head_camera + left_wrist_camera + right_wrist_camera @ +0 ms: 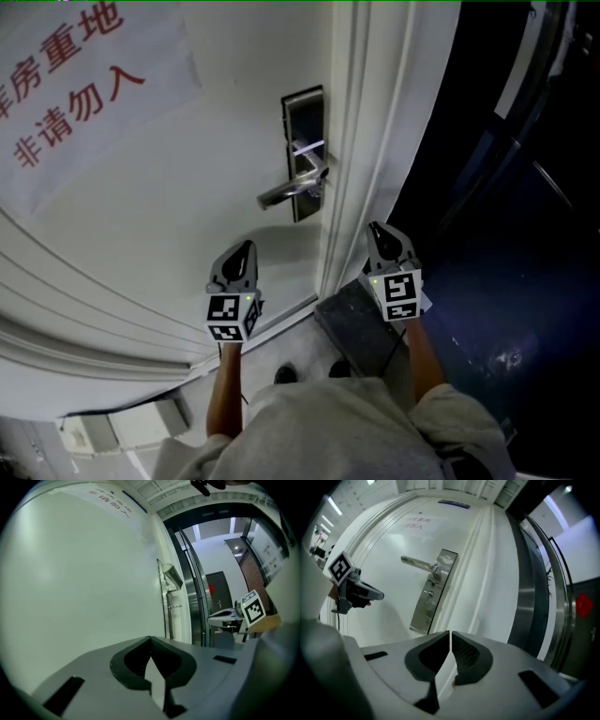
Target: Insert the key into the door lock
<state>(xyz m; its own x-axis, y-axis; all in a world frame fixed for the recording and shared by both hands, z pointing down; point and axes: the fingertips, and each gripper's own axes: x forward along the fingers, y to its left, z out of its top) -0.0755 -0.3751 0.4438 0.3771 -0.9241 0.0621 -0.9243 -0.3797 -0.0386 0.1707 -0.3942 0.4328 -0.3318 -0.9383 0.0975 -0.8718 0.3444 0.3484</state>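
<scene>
Faces a broad white door, smooth and matte with raised moulding lines, filling the space ahead of both tongs. Meets a ribbed white door frame straight ahead of the right tongs, then dark glazing with steel edging off that pair's outer side. Opens past the frame onto a corridor, bright overhead, with a dark inner door at its far end. Carries a pale paper sign with red characters, high up and off to the left of the left tongs.

Holds the left tongs level toward the door, jaws clenched tip to tip with nothing between them. Holds the right tongs just beside the frame, jaws drawn in to a hairline slit, likewise gripping nothing.

Finds the door lock ahead and between the two pairs — a tall steel plate, nearer the right tongs, touched by neither. Bears a lever handle pointing toward the left tongs' side, with a small round keyhole on the plate beside it. Cannot make out the key in any view — too small to tell.
</scene>
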